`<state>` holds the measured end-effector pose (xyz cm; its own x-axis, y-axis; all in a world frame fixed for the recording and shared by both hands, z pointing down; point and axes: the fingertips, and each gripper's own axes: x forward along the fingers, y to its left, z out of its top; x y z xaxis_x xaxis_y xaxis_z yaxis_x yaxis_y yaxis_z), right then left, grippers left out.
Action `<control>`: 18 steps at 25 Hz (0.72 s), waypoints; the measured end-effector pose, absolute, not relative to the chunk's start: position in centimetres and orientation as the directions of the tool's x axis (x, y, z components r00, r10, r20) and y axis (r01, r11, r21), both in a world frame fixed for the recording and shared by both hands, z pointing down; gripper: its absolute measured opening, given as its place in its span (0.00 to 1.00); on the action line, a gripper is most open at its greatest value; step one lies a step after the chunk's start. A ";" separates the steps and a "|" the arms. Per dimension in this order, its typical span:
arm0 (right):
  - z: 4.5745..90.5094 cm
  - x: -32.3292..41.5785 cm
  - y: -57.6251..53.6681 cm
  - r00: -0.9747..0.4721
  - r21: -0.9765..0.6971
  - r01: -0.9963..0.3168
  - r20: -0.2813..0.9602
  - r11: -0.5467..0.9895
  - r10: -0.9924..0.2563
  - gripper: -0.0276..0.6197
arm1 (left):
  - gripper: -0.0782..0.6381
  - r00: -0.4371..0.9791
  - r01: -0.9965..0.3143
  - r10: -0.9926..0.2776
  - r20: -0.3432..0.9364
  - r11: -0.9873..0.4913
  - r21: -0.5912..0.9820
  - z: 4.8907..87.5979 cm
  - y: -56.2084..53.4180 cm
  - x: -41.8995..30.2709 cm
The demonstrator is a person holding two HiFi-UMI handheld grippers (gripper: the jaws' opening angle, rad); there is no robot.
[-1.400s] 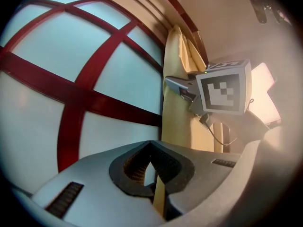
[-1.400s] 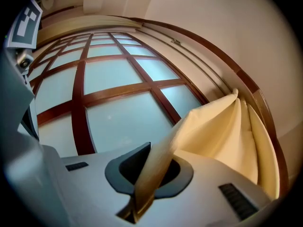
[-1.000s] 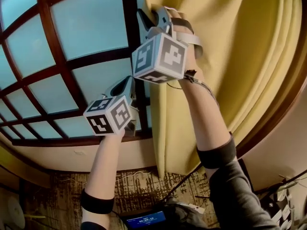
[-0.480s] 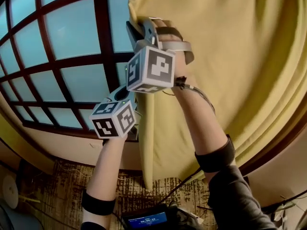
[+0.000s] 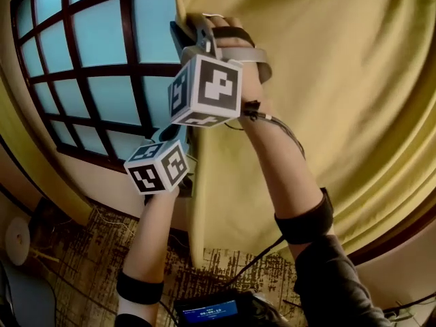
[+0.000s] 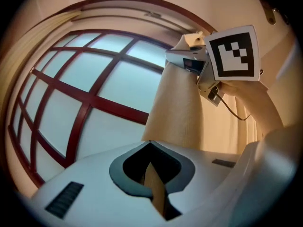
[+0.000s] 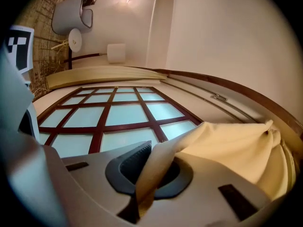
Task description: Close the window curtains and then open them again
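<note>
Pinching a thin fold of the curtain (image 6: 176, 110), the left gripper (image 6: 151, 149) is clenched: its jaws are pressed together on the cloth, and a strip of it is seen running back between them. The right gripper (image 7: 150, 151) is likewise closed on the same curtain, with a thicker bunch of the front edge trapped between its jaws and spilling out to the right. Both grips are taken on the curtain's leading edge, the right one higher up and the left one lower down, nearly in line. Two holds on one edge are judged to be used so that the cloth is kept straight and is dragged as one sheet, not twisted or tugged at a single spot. Both grippers are held high and pointed at the glass, so the pull can be made sideways across it. Beyond the grippers, the window (image 5: 95, 60) is mostly left bare: its red-framed panes are uncovered to the left of the held edge, while the curtain is hung over the right part only. A yellow band (image 5: 41, 172) is seen along the window's far side, probably the other curtain, gathered. The closing is judged to be under way and not far along; the reopening is not yet begun. Patterned carpet (image 5: 75, 264) is seen below.
</note>
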<state>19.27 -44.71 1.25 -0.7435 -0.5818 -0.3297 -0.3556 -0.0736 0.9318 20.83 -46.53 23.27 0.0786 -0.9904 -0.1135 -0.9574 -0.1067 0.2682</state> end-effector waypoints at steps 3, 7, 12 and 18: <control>1.3 18.2 -44.1 -0.727 0.928 -0.364 -0.332 -0.071 -0.601 0.08 | 0.12 0.072 -0.957 -0.991 -0.114 -0.101 0.272 23.5 -45.0 18.5; 1.4 18.0 -44.2 -0.695 0.927 -0.367 -0.326 -0.073 -0.640 0.08 | 0.12 0.103 -0.953 -0.988 -0.113 -0.130 0.275 23.9 -43.9 17.7; 1.7 19.0 -45.5 -0.652 0.915 -0.398 -0.335 -0.068 -0.680 0.08 | 0.12 0.136 -0.950 -0.986 -0.096 -0.157 0.271 24.8 -44.3 17.8; 2.0 20.2 -47.9 -0.640 0.903 -0.425 -0.353 -0.069 -0.683 0.08 | 0.12 0.149 -0.945 -0.983 -0.107 -0.173 0.278 24.6 -47.0 18.1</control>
<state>20.25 -47.88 2.02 -0.6398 -0.6827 -0.3530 -0.4246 -0.0689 0.9028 18.06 -47.00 24.62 0.1489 -0.9830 -0.1074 -0.9448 -0.1735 0.2780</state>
